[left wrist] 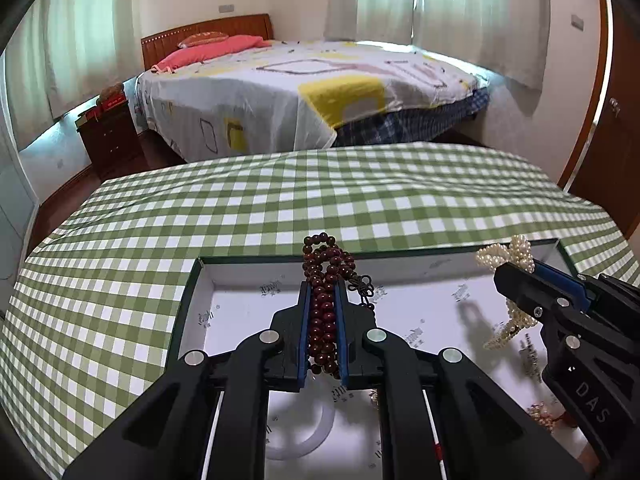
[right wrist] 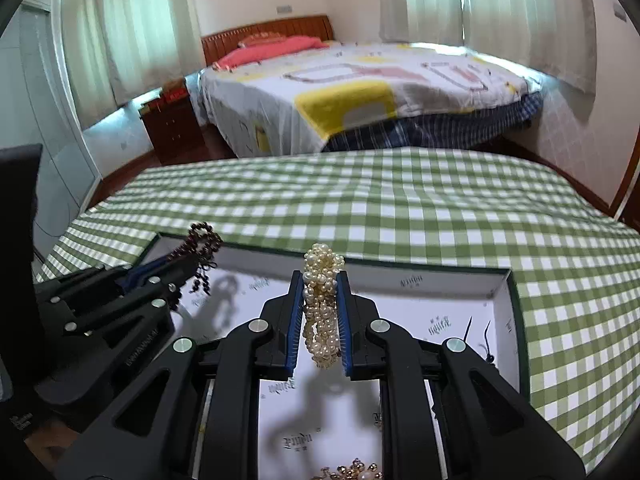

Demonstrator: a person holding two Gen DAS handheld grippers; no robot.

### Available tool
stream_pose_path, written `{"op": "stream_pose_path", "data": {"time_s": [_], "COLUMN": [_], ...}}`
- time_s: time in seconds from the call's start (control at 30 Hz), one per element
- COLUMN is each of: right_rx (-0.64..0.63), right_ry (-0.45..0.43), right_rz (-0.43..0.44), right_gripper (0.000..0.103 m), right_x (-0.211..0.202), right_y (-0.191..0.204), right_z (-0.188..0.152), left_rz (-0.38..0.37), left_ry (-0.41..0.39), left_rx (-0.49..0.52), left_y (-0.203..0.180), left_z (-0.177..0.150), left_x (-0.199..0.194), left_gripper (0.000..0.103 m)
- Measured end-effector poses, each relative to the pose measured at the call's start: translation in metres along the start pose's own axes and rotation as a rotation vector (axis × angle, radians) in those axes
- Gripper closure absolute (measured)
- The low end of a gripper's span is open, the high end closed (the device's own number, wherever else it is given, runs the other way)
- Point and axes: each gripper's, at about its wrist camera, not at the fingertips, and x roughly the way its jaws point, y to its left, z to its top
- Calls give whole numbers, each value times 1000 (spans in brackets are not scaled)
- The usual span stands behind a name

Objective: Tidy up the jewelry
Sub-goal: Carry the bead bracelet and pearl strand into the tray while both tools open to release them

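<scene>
Left wrist view: our left gripper point(left wrist: 323, 300) is clamped on the dark red bead string point(left wrist: 324, 304), bunched between the blue pads, loops spilling past the tips and a knotted tassel hanging on the right side. It hangs over the open white-lined box point(left wrist: 192, 300) on the green-check counter point(left wrist: 160, 216). A white bangle point(left wrist: 316, 436) lies on the box floor below. Right gripper point(left wrist: 510, 270) at the right edge, with the pearl strand point(left wrist: 516, 252).

Right wrist view: our right gripper point(right wrist: 320, 288) is closed on the pearl strand point(right wrist: 322, 312), twisted multi-strand bundle, above the same box point(right wrist: 514, 320). A gold piece point(right wrist: 352, 472) sits at the bottom edge.

Handling, our read: both strings are light, limp, slippery beads on cord. Grip the bunched middle, not a single loop; tails will swing and may snag. Pearls scratch, so moderate squeeze.
</scene>
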Motion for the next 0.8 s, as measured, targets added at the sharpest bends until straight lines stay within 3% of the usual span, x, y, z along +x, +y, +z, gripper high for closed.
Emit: {"op": "stream_pose_path", "data": {"time_s": [0.23,0.63,0.77,0.8], "right_rx": [5,19,20,19], "right_ry": [75,130,136,138], "right_rz": [5,-5,-2,-1], "right_gripper": [87,85,84,77], "right_x": [13,23,24,24], "right_y": [2,1,0,0], "right_z": [-3,-3,-3,-3], "left_rz": [-5,-13,-9,-8], "left_ry": [69,160,163,163], "left_rx": [17,3,6,5], "left_y": [-3,1,0,0], "left_z": [1,-2,-3,-3], "left_x": [10,24,24,24], "left_gripper": [91,90,76,71]}}
